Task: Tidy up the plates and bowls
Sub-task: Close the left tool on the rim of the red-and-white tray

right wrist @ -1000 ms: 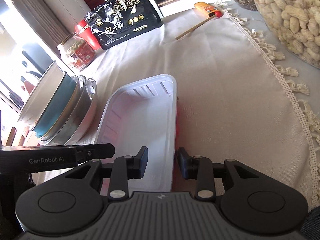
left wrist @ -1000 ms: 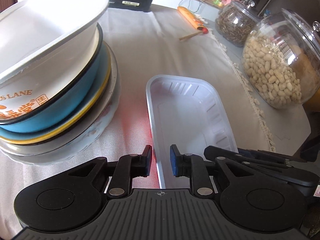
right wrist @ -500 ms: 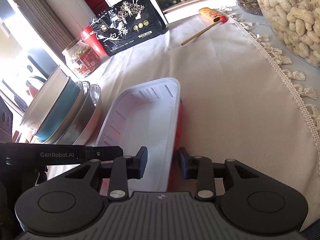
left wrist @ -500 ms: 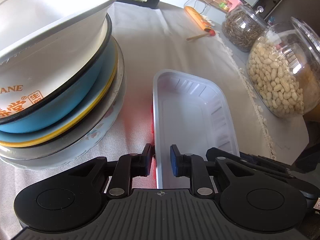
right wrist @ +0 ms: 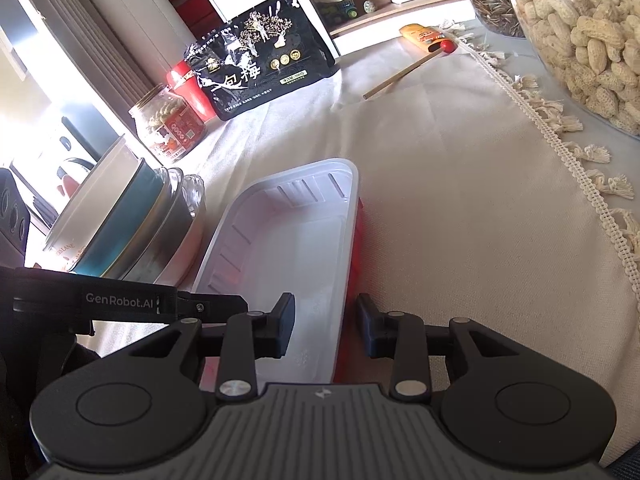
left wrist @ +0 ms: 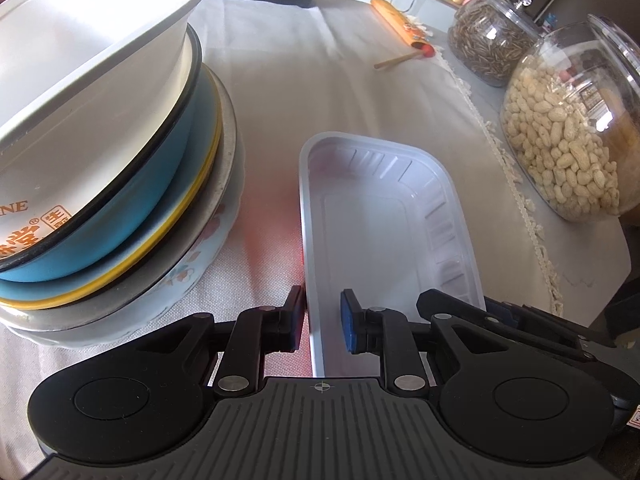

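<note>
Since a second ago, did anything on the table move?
Hardly anything moved. The left tool and the right tool still grip the white tray, one on each long side. The tray stays in the same spot beside the bowl stack.

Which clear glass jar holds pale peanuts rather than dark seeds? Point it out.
The big round clear glass jar nearest the white plastic tray holds the peanuts; the smaller lidded glass jar behind it holds dark seeds.
</note>
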Tool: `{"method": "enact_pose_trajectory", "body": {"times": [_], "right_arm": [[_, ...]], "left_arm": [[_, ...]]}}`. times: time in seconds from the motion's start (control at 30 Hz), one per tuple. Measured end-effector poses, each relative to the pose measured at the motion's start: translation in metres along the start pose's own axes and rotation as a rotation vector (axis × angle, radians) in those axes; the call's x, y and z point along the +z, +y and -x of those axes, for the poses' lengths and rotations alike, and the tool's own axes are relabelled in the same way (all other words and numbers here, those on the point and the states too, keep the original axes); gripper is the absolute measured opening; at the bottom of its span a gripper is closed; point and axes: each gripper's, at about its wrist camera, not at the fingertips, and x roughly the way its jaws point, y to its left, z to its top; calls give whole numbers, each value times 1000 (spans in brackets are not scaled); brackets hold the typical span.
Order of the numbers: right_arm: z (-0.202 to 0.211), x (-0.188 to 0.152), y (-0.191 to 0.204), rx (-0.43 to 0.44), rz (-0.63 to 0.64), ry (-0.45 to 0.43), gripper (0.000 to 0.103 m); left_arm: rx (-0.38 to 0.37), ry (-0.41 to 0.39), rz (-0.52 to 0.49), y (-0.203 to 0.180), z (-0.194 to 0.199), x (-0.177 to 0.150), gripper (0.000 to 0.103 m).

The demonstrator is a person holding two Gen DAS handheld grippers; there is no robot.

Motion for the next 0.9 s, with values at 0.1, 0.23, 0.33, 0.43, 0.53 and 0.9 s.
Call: {"method": "enact_pose_trajectory", "body": {"times": [0.1,0.23,0.33,0.43,0.53,0.9], "right_arm": [[2,0,-4,8,-19,0,33],[2,2,-9,-1,-58,-13,33],[2,5,-11,-36,-83,-31,33],[6,6,-13,-21,-92,-28,33],[9,4,-16,-9,-88,-9,32],[24,-1,-20,44,-71,-21,33]], "left_arm": [[11,-13,-23,-3,1,-3,22],[27,-13,-34,-6,0,-3,22],[40,1,-23,-8,-1,0,22],[55,10,15,-8,-1,1,22],[102,0,40,-12,-1,-2,18],[202,28,-28,-39,-1,-15,17]]}}
